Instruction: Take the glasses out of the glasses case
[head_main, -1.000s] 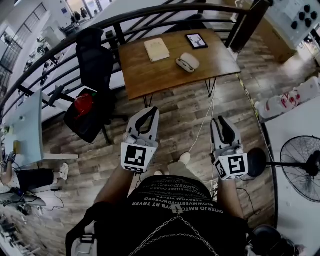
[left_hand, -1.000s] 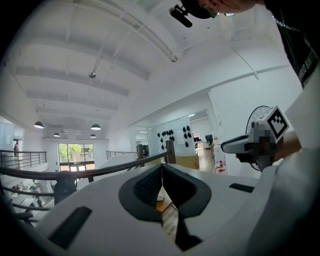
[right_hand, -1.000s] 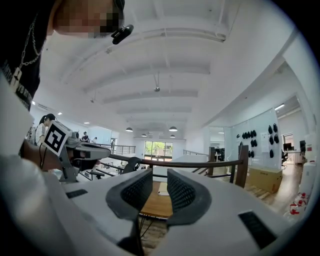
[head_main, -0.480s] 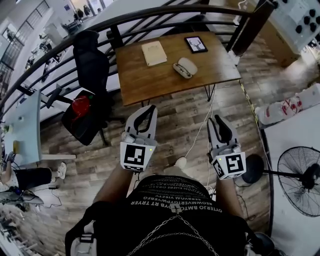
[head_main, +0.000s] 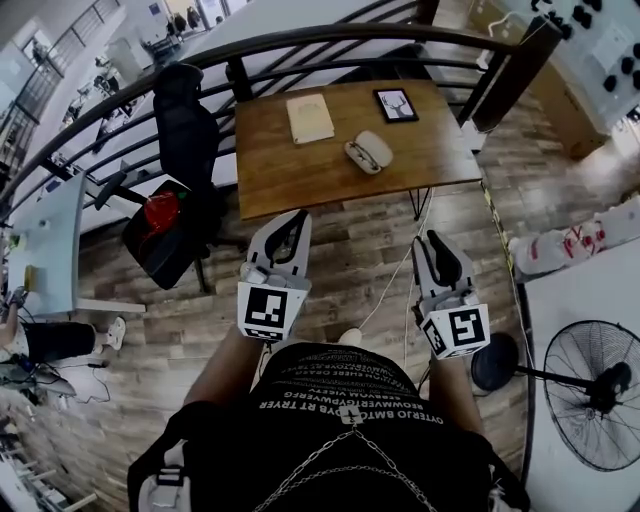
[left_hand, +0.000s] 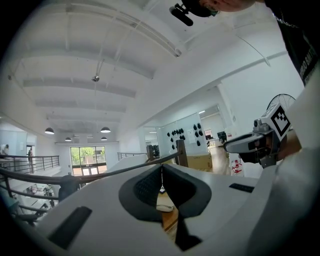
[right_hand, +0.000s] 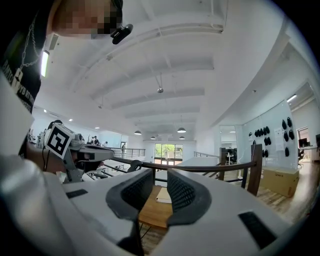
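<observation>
The wooden table stands well ahead of the person. A strip of plank floor lies open between its near edge and both grippers, which are held low and close to the body. The far edge of the table runs along a curved dark railing. A black office chair crowds its left side and a dark post rises by its right corner. A standing fan sits off to the right, and a pale cable trails over the floor from the table toward the person's feet. The glasses case lies open right of the table's middle, apart from both grippers. A tan book lies to its left and a dark-framed tablet lies beyond it. From this height the case is too small to show whether the glasses are inside. The left gripper has its fingertips pressed together and holds nothing. In its own view only a sliver of tabletop shows below the joined tips, with a pale shape there that is probably the case. The right gripper has its pads a narrow way apart with nothing between them. Through that gap the book and a piece of the table can be seen, while the jaws' own bodies cut off the rest of the tabletop.
</observation>
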